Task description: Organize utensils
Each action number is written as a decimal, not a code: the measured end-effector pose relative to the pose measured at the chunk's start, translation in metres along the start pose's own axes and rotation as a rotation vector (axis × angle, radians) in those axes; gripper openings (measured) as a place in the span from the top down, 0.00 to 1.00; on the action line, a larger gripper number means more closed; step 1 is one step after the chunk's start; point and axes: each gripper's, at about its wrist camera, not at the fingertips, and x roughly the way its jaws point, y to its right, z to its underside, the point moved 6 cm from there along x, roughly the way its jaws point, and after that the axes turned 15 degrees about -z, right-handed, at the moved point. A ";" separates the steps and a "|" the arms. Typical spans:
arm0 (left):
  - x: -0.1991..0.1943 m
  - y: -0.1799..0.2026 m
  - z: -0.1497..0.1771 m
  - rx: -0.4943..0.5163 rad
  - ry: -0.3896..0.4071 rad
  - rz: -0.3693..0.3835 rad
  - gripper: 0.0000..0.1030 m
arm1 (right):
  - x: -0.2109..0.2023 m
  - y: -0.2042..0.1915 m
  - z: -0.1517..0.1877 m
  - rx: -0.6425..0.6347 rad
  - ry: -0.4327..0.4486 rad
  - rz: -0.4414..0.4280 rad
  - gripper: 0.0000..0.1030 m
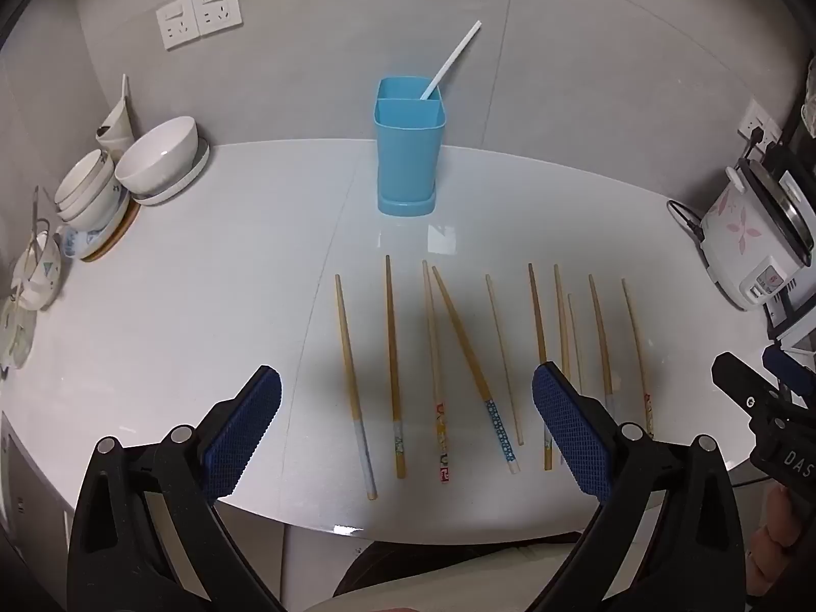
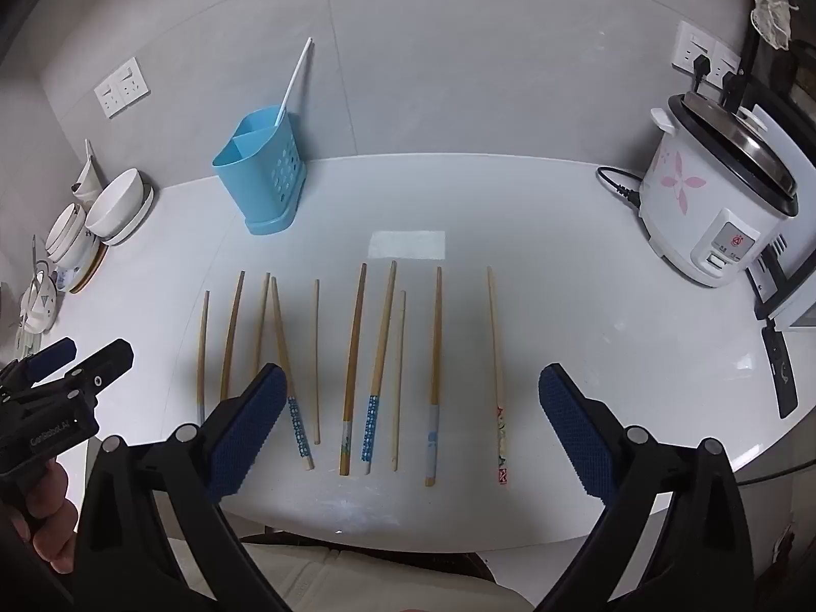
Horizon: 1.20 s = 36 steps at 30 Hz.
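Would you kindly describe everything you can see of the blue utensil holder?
The blue utensil holder looks like light blue plastic, tall, with rounded corners, standing upright on a matching base tray. A divider splits it into two compartments; one side wall has round holes. A white stick leans out of the rear compartment. It stands on the white counter near the wall.

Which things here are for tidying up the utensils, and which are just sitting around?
For the job:
- chopsticks lying in a row on the counter
- blue holder, with a white straw in its back compartment
- both open grippers, left gripper and right gripper

Just sitting around:
- bowls
- rice cooker
- wall sockets
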 end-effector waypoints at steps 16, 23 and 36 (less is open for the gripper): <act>-0.007 0.007 -0.002 0.012 0.001 0.025 0.06 | -0.001 0.001 0.002 0.005 -0.022 -0.006 0.08; -0.006 0.007 0.000 0.009 -0.008 0.024 0.06 | 0.002 0.003 0.003 0.005 -0.030 -0.007 0.08; -0.004 0.007 0.006 0.016 -0.007 0.022 0.06 | 0.003 0.003 0.007 0.013 -0.026 -0.007 0.08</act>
